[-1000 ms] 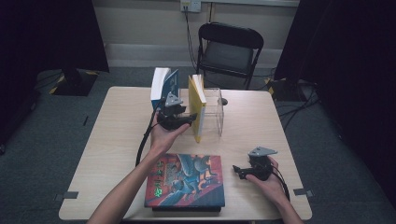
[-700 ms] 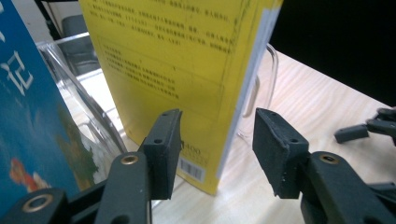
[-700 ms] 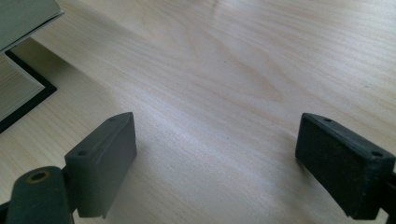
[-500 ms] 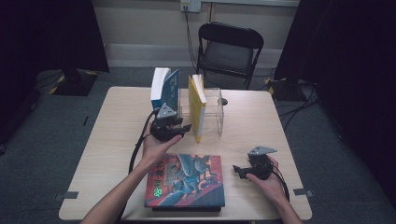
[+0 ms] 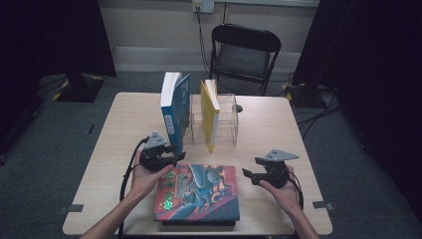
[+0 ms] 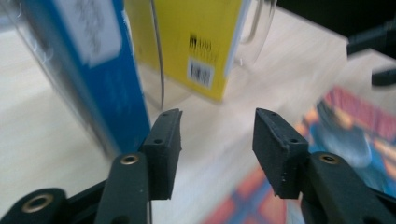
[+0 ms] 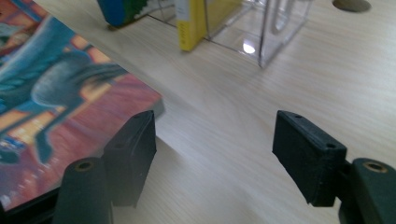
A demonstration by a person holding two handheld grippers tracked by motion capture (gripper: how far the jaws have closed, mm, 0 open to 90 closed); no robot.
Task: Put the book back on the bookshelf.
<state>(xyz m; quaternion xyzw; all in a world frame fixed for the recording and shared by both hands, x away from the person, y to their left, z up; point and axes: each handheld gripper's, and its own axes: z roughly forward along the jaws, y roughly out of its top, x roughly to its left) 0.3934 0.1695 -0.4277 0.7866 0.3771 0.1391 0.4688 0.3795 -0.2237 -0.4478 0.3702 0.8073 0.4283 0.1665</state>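
Observation:
A blue book (image 5: 175, 112) stands upright against a clear rack (image 5: 230, 119), and a yellow book (image 5: 210, 113) stands inside it. A colourful picture-cover book (image 5: 199, 193) lies flat near the table's front edge. My left gripper (image 5: 175, 158) hovers at that book's far left corner, just in front of the blue book (image 6: 93, 60). Its jaws have just been opening a little and stand open (image 6: 217, 140) with nothing between them. My right gripper (image 5: 247, 174) is open beside the flat book's right edge (image 7: 60, 107). Its jaws (image 7: 215, 154) have just been closing, over bare table.
The wooden table (image 5: 124, 124) has a small cable hole (image 5: 239, 107) behind the rack. A black folding chair (image 5: 244, 50) stands beyond the far edge. Bare tabletop lies left of the blue book and right of the rack (image 7: 271, 28).
My left gripper has come back from the rack, moving down toward the flat book's far left corner. My right gripper has lifted slightly beside the flat book.

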